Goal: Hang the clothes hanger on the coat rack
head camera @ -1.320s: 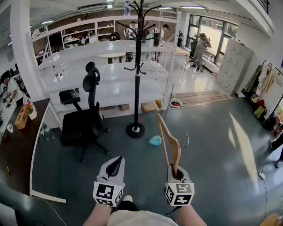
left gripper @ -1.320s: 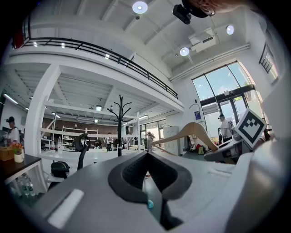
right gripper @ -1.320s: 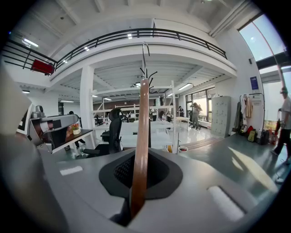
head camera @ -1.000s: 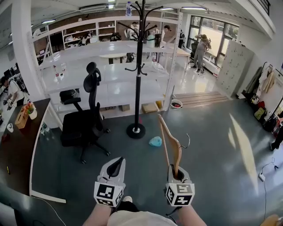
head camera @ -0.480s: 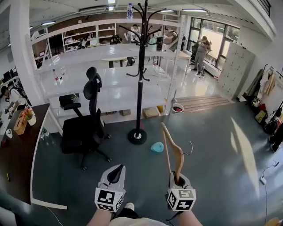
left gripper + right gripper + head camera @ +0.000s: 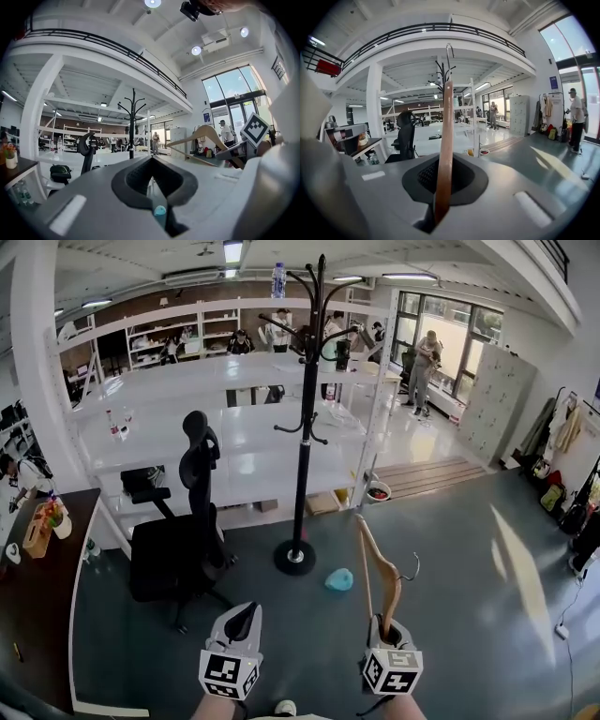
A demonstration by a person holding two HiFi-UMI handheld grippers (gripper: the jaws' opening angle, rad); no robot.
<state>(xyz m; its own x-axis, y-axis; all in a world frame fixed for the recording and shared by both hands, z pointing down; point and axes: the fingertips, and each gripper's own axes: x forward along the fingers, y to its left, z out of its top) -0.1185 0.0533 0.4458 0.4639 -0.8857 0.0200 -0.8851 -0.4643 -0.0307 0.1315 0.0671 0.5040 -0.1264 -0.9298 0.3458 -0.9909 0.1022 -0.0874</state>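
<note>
A tall black coat rack [image 6: 306, 427] with curved hooks at the top stands on a round base [image 6: 294, 558] ahead of me on the grey floor. My right gripper [image 6: 385, 626] is shut on the lower end of a wooden clothes hanger [image 6: 376, 570], which rises upright with its metal hook [image 6: 410, 567] to the right. In the right gripper view the hanger [image 6: 445, 140] stands between the jaws of the right gripper [image 6: 442, 190], and the rack's top [image 6: 439, 70] shows behind it. My left gripper [image 6: 241, 620] is shut and empty. In the left gripper view, beyond the left gripper [image 6: 152, 174], the rack [image 6: 132, 123] is far off.
A black office chair [image 6: 178, 540] stands left of the rack. A teal object [image 6: 338, 579] lies on the floor to the right of the base. White shelving [image 6: 234, 442] runs behind the rack, and a dark desk [image 6: 33, 606] is at the left. People stand far back.
Both grippers and my viewpoint have moved forward toward the coat rack, which now looks nearer and taller. The hanger stays in the right gripper.
</note>
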